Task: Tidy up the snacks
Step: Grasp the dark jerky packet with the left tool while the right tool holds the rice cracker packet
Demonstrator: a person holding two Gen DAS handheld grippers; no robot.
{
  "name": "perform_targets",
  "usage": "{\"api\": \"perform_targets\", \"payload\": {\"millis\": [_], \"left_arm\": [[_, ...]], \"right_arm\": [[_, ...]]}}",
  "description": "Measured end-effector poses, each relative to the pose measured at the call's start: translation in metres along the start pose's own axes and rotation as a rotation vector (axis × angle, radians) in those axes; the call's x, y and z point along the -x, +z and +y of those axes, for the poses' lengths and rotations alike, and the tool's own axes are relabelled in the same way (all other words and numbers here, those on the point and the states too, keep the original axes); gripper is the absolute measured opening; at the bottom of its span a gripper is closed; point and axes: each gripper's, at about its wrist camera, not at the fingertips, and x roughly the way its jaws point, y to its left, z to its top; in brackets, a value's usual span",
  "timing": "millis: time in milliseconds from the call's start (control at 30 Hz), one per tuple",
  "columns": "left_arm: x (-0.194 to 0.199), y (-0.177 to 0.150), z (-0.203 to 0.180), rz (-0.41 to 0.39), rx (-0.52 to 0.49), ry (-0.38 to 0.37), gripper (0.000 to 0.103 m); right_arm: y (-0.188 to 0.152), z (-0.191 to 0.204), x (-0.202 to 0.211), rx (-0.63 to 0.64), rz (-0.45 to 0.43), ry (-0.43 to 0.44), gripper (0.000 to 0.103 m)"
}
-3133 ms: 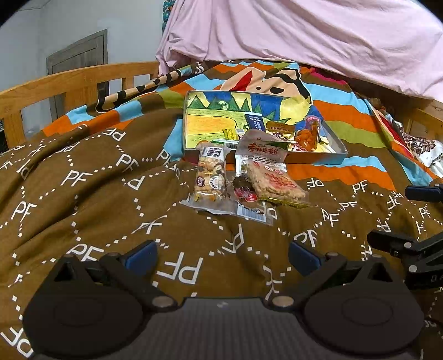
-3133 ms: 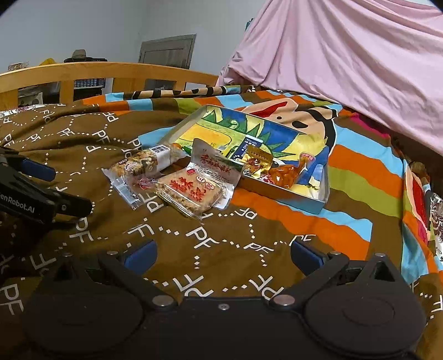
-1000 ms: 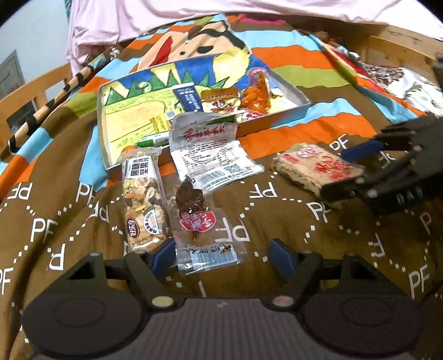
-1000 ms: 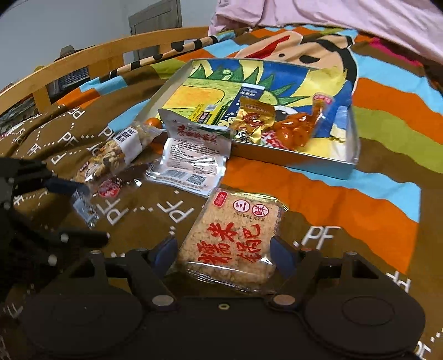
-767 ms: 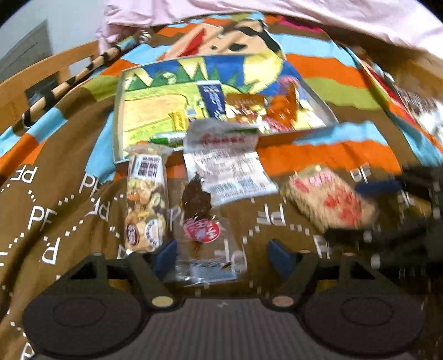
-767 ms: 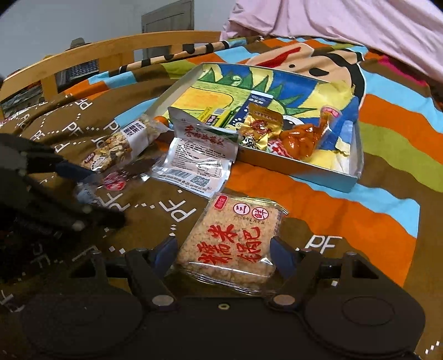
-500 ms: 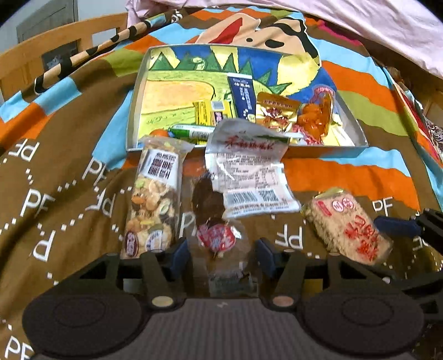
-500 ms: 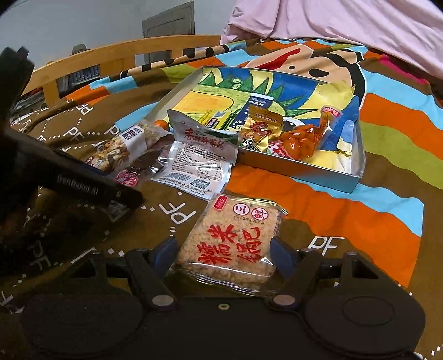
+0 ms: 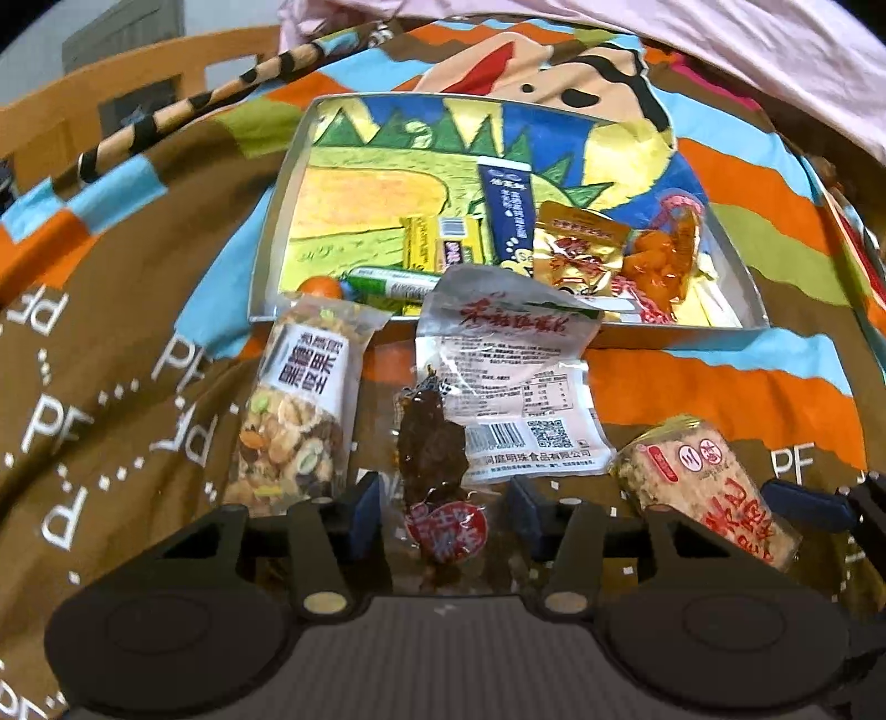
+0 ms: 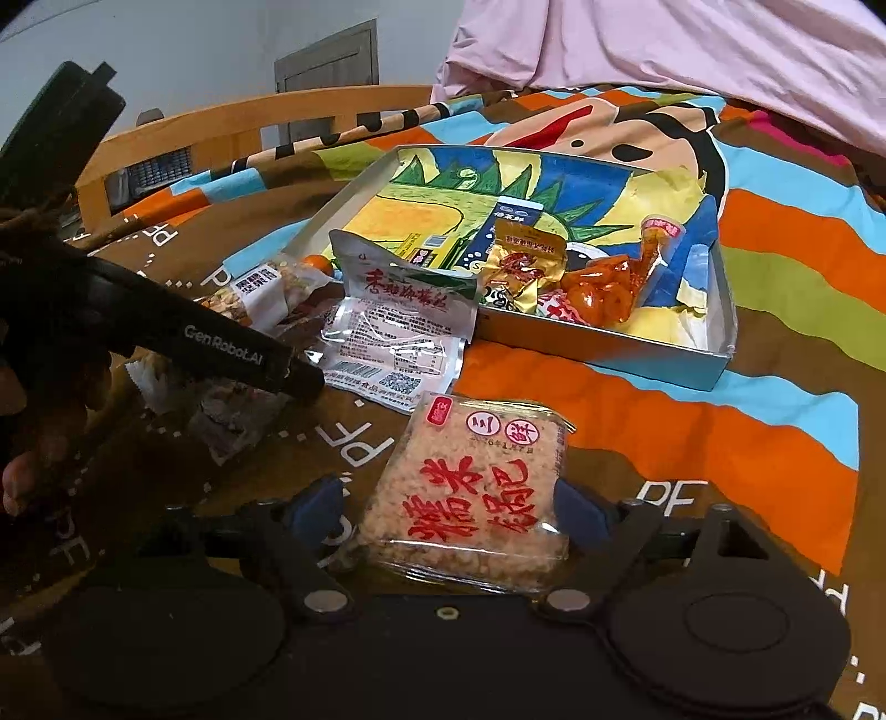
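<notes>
My left gripper (image 9: 443,512) is closing on a clear packet of dark dried meat with a round red label (image 9: 437,471); its blue pads touch the packet's crumpled edges. A nut mix packet (image 9: 299,410) lies to its left and a white packet with red characters (image 9: 509,376) leans on the metal tray (image 9: 664,332). My right gripper (image 10: 448,512) is opening, with a rice cracker packet (image 10: 476,487) lying between its pads, untouched on the left side. The tray (image 10: 609,354) holds several small snacks.
Everything lies on a brown and striped bedspread (image 10: 692,432). A wooden bed rail (image 10: 232,127) runs along the back left, and a pink sheet (image 10: 664,50) is piled behind the tray. A hand (image 10: 27,443) holds the left gripper's body (image 10: 221,343).
The left gripper rolled level, came over the dried meat packet and narrowed its jaws around it. The right gripper's jaws spread wider around the rice cracker packet, which stayed put.
</notes>
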Motion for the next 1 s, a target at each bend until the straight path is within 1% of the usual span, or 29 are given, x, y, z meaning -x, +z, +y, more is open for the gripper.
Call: {"api": "perform_targets", "payload": {"millis": [133, 300, 367, 433, 500, 633, 833, 1000], "left_arm": [[0.002, -0.004, -0.001, -0.005, 0.009, 0.002, 0.053], [0.010, -0.011, 0.001, -0.005, 0.036, -0.019, 0.053], [0.013, -0.014, 0.000, -0.001, 0.031, -0.026, 0.053], [0.017, -0.018, -0.001, -0.005, 0.022, -0.030, 0.053], [0.022, -0.022, -0.003, -0.007, 0.015, -0.040, 0.053], [0.035, -0.031, -0.006, -0.019, 0.002, -0.048, 0.052], [0.052, -0.046, -0.002, -0.003, 0.023, -0.092, 0.051], [0.066, -0.058, 0.001, 0.008, 0.022, -0.159, 0.050]], "right_arm": [[0.000, 0.001, -0.005, -0.004, -0.008, -0.018, 0.088], [-0.001, -0.003, -0.012, -0.023, 0.002, -0.032, 0.087], [-0.001, -0.001, -0.013, -0.010, 0.009, -0.038, 0.087], [-0.002, 0.004, -0.013, 0.011, 0.013, -0.056, 0.082], [-0.003, 0.007, -0.012, 0.027, 0.014, -0.066, 0.079], [-0.005, 0.012, -0.008, 0.039, 0.022, -0.074, 0.077], [-0.011, 0.027, 0.007, 0.087, 0.031, -0.094, 0.075], [-0.019, 0.043, 0.022, 0.149, 0.031, -0.115, 0.074]]}}
